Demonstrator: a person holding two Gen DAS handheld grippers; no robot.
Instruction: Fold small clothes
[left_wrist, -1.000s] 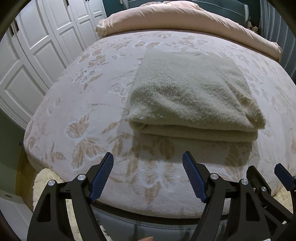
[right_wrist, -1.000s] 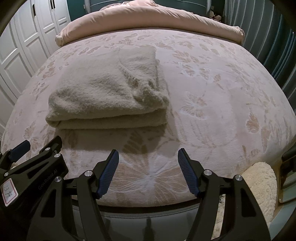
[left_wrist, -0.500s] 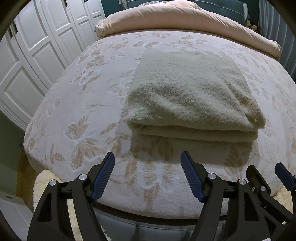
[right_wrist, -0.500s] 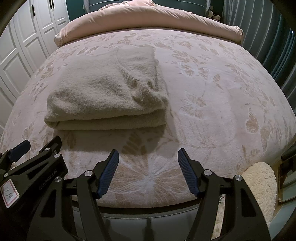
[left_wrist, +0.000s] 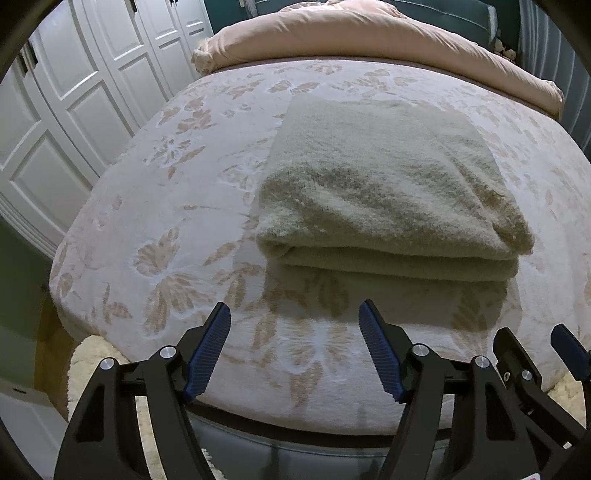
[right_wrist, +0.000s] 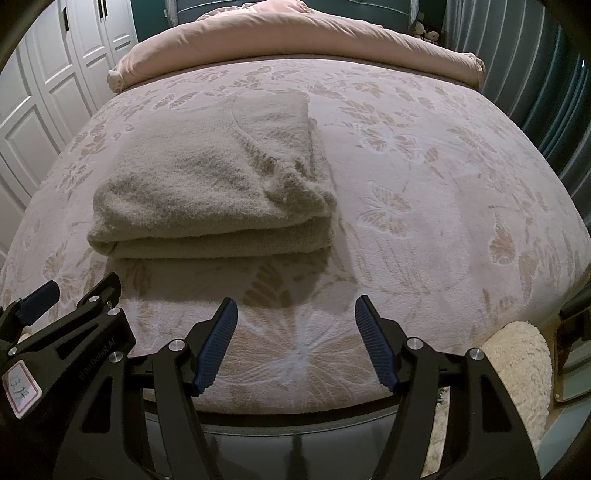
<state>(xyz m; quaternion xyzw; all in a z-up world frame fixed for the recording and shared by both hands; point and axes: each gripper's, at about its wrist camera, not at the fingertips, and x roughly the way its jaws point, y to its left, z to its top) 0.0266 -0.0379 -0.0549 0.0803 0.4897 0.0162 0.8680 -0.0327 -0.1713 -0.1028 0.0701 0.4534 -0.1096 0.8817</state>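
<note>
Now both tools, left (left_wrist: 294, 347) and right (right_wrist: 295, 345), released, near the folded garment (left_wrist: 384, 192).

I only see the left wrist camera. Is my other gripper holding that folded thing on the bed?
Observer: No. The right gripper is open and empty, above the near edge of the bed, apart from the folded beige garment.
Operator: Is its right side neat?
Observer: Not quite. The right wrist view shows its near right corner bunched and wrinkled.
Operator: Anything else on top?
Observer: A curved seam runs across the top layer.
</note>
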